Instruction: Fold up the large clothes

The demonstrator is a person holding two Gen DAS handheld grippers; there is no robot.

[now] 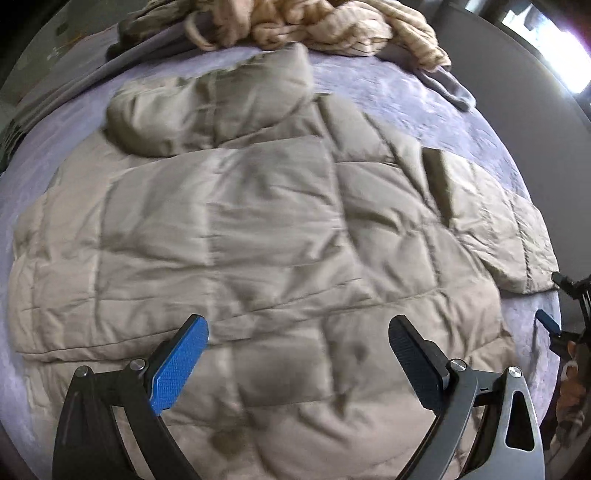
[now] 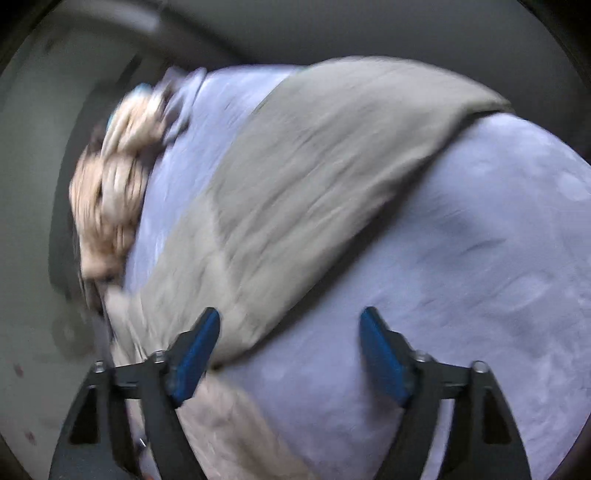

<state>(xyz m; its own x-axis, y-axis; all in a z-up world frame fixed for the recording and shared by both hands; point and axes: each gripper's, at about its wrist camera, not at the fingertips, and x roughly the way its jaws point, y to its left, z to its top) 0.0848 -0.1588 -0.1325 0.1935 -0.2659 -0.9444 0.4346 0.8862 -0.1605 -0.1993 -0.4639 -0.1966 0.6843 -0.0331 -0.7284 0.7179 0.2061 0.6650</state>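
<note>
A: Left wrist view first. How many garments?

B: One big quilted jacket (image 1: pixel 258 229), khaki-beige, spread flat over the middle of the bed (image 1: pixel 424 96). Its hood lies toward the far edge, and one sleeve reaches toward the right edge.

A: Anything else on the bed?

B: A heap of clothes (image 1: pixel 314 29) along the far edge: cream knitwear on top, with at least two grey pieces beside it. I cannot count them exactly.

A: The left gripper (image 1: pixel 297 363)?

B: Its jaws stand wide apart above the near part of the jacket, with nothing between the pads. One pad shows blue, the other is in shadow.

A: And the second tool?

B: At the right edge of the bed a small part of the right gripper (image 1: pixel 550 325) shows, beside the sleeve's end.

A: The surface and room?

B: A lilac cover with a faint pattern; grey floor around it, and bright light at the top right.

A: Now the right wrist view.

B: It is blurred. The right gripper (image 2: pixel 290 354) has its jaws spread, gripping nothing. The jacket (image 2: pixel 314 192) crosses the cover as a diagonal band, and its near corner lies just beside the left pad. The heap (image 2: pixel 110 199) sits at the bed's (image 2: pixel 498 258) left edge. Two blue pads (image 2: pixel 384 354) show here.
</note>
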